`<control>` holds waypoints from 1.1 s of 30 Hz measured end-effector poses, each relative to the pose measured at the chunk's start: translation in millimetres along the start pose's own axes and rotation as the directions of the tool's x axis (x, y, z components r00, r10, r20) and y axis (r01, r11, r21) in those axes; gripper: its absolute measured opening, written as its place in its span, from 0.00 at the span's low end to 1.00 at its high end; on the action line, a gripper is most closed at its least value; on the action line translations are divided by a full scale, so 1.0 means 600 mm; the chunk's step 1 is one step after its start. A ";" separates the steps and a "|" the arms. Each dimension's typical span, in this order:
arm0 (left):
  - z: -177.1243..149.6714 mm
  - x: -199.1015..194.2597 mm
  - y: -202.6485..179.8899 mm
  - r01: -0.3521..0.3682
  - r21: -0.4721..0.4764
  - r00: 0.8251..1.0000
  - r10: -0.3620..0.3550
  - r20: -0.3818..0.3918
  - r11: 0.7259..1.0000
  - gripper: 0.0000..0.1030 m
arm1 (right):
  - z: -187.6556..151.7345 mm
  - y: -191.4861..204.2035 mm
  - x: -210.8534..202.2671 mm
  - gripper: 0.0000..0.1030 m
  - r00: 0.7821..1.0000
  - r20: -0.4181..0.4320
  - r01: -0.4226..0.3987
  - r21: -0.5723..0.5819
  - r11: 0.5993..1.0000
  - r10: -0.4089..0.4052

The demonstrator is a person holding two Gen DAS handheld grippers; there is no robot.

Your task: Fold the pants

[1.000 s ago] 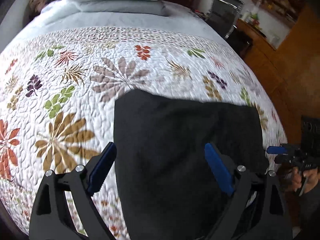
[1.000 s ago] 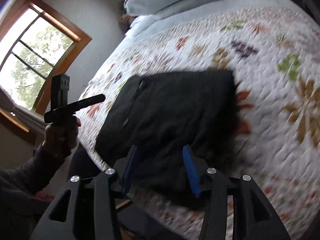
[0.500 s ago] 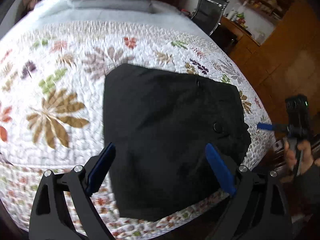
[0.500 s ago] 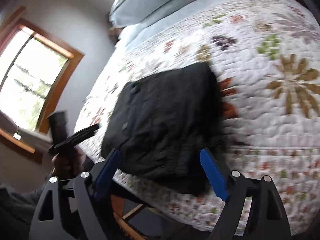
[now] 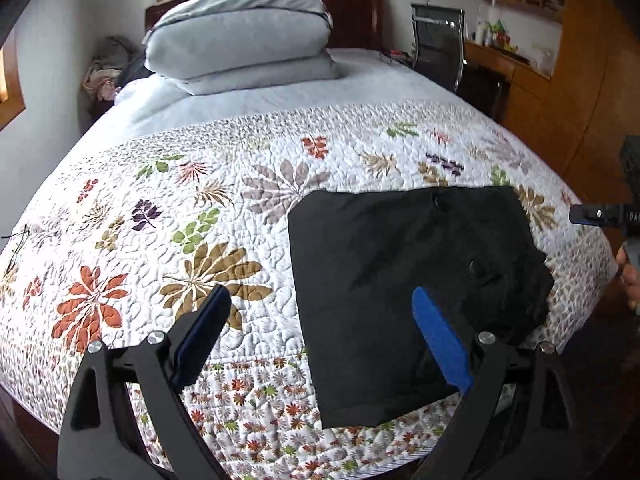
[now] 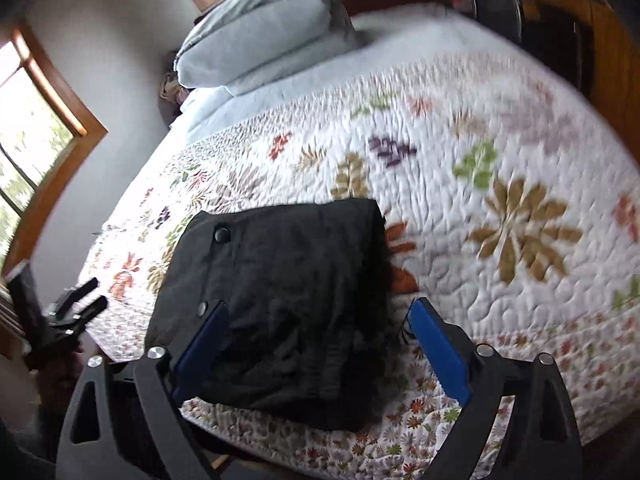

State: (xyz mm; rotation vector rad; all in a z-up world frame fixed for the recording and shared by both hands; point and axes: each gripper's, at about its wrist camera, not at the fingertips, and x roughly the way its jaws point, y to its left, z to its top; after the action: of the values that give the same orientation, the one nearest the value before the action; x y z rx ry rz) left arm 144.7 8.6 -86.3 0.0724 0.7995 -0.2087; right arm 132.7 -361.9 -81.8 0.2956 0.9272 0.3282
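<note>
Pants [image 5: 400, 288], black and folded into a compact rectangle, are laid flat on a floral quilt [image 5: 192, 216] near the foot edge of a bed. Two buttons are seen on the dark fabric. The left gripper [image 5: 320, 336] is held above the bed with its blue pads spread wide, nothing pinched. The right gripper [image 6: 316, 344] is raised over the folded pants, its jaws opening, the pads clear of the cloth. Grey pillows [image 5: 240, 40] are stacked at the headboard.

Left tongs [image 5: 320, 336] gape empty; right tongs [image 6: 318, 340] opening.
</note>
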 end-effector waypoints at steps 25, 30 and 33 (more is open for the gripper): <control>-0.006 0.182 0.166 0.380 -0.374 0.854 -0.476 -0.211 0.846 0.92 | 0.010 -0.158 0.125 0.96 0.923 -0.209 -0.263 0.265 0.928 0.322; -0.011 0.225 0.183 0.463 -0.458 0.776 -0.596 -0.204 0.759 0.92 | 0.011 -0.184 0.163 0.96 0.857 -0.241 -0.362 0.351 0.864 0.456; -0.019 0.262 0.180 0.491 -0.525 0.708 -0.669 -0.224 0.695 0.92 | 0.008 -0.185 0.186 0.96 0.821 -0.265 -0.400 0.365 0.840 0.506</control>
State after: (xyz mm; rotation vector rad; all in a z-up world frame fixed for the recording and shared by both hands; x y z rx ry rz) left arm 266.3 91.2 -208.7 -0.6058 1.2581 -0.6517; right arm 215.0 -418.9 -203.1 0.7647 1.2617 0.7101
